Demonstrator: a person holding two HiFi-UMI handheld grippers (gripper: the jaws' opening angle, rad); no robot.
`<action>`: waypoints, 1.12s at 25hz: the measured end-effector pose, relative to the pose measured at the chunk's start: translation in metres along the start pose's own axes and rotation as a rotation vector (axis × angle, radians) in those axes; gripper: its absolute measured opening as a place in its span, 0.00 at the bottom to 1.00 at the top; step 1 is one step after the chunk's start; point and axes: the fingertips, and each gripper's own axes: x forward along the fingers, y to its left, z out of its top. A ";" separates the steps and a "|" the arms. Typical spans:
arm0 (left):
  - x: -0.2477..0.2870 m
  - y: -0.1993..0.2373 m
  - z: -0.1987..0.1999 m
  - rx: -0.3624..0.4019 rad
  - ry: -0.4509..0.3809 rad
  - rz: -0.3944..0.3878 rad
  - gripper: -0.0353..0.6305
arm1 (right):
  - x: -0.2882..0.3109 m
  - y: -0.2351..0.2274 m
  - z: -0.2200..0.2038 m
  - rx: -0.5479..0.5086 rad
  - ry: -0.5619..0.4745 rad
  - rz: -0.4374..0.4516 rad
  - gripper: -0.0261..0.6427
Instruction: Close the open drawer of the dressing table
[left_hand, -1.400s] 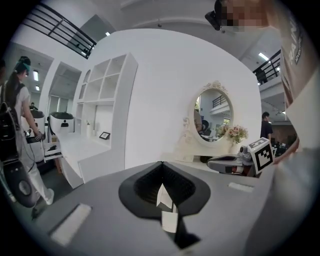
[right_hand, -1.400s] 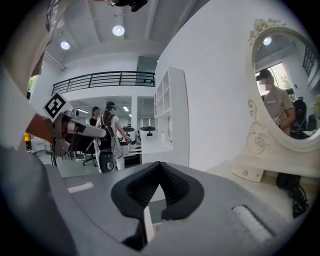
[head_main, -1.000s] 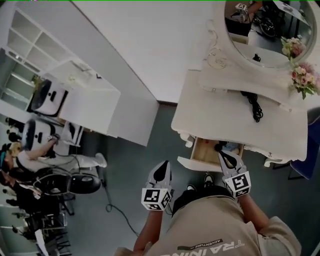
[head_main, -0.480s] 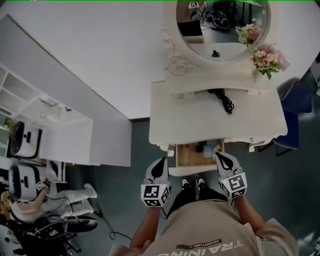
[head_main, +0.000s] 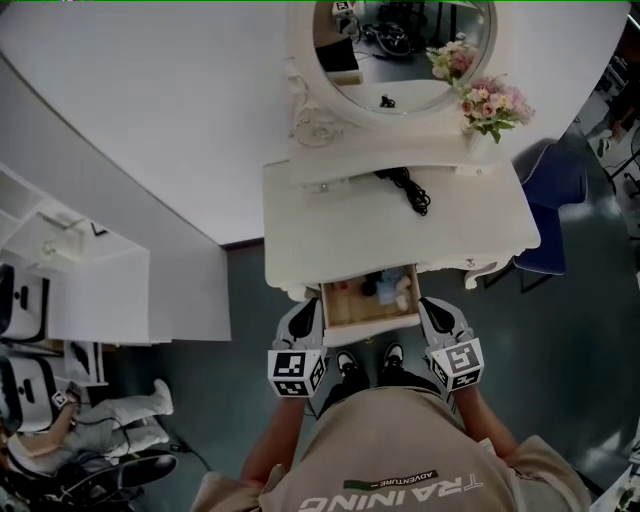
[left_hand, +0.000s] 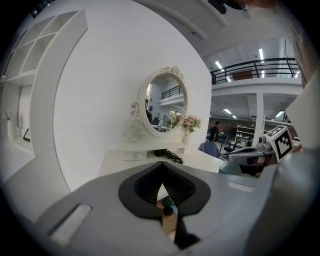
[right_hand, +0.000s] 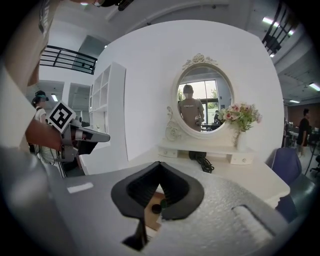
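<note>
Both tongs are pinched together at the tips and carry nothing. In its own view the left tongs (left_hand: 161, 164) have their black pads (left_hand: 145, 186) meeting in a point; there's just a thin slit lower down where a bit of wooden drawer floor peeks through. Same deal on the right tongs (right_hand: 159, 164). In the head view they sit at either end of the drawer front, left one by the left corner, right one by the right corner, very near it; can't tell if either actually touches it.

The drawer (head_main: 352, 305) is in the middle of the frame, open, sticking out of the front edge of the white dressing table (head_main: 330, 235) toward the person at the bottom. Its front panel (head_main: 372, 327) runs left to right, right end a touch higher, and that's the long side. A few small things (head_main: 385, 285) lie at the back of it, too small to name.

On the table top lies a black cable (head_main: 408, 190); the oval mirror (head_main: 400, 45) and pink flowers (head_main: 488, 100) are up top; a blue chair (head_main: 555, 210) is off to the right.
</note>
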 end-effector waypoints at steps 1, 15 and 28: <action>0.001 -0.003 -0.003 -0.002 0.007 -0.005 0.08 | -0.003 -0.001 -0.003 0.007 0.005 -0.004 0.04; 0.020 -0.018 -0.160 -0.062 0.386 -0.005 0.08 | -0.008 -0.014 -0.023 0.065 0.053 0.044 0.04; -0.006 -0.028 -0.287 -0.258 0.783 0.042 0.08 | 0.007 -0.047 -0.039 0.078 0.107 0.075 0.04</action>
